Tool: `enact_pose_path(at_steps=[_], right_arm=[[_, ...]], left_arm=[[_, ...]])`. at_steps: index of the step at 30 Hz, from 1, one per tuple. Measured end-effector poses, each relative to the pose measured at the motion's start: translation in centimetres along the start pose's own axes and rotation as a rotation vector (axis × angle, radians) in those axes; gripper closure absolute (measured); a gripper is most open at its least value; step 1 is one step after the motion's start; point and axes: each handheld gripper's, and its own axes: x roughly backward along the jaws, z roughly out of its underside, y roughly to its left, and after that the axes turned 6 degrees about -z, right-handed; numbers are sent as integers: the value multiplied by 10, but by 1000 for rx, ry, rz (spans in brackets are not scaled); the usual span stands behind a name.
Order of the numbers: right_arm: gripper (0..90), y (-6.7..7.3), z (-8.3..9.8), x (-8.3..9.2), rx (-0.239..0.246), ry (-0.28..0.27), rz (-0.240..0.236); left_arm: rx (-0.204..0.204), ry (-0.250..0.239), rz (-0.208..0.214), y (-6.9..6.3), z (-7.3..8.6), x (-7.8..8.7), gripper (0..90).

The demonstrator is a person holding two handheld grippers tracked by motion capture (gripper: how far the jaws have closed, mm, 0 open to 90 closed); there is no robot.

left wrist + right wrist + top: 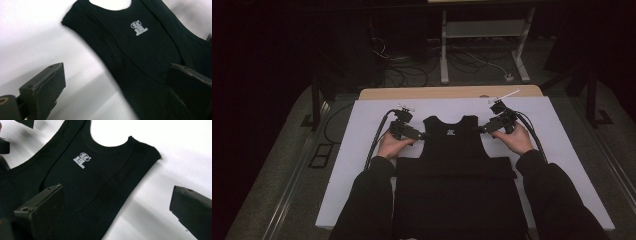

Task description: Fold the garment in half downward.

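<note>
A black sleeveless top [454, 165] lies flat on the white board [362, 125], neck away from me, with a small white logo [138, 27] below the neckline. My left gripper [424, 135] is open at the top's left armhole. In the left gripper view the armhole edge runs between the tips of the left gripper [116, 85], one jaw over cloth and one over board. My right gripper [482, 129] is open at the right armhole. There the right gripper [116, 210] likewise straddles the hem of the top [100, 185].
The white board covers a wooden table [437, 93] whose far edge shows behind it. Beyond it are floor cables [412, 70] and a white stand [444, 55]. A cable trails from each gripper. The board's side margins are bare.
</note>
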Motion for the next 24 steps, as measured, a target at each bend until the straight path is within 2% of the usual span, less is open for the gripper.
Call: enact_pose_path(at_steps=[7,13,19,21,24], right_arm=[[52,1,1,-7,2,16,-8],[136,3,3,-13,0,20,11],[160,4,5,-18,2,42,21],[176,4,6,-20,1,44,25],[201,3,8,-23,-2,46,25]], left_arm=[[-15,4,5,0,1,-3,86],[0,0,9,0,1,-6,135],[13,14,17,1,2,-11,154],[21,8,28,2,2,-11,178],[27,8,20,3,2,-12,223]])
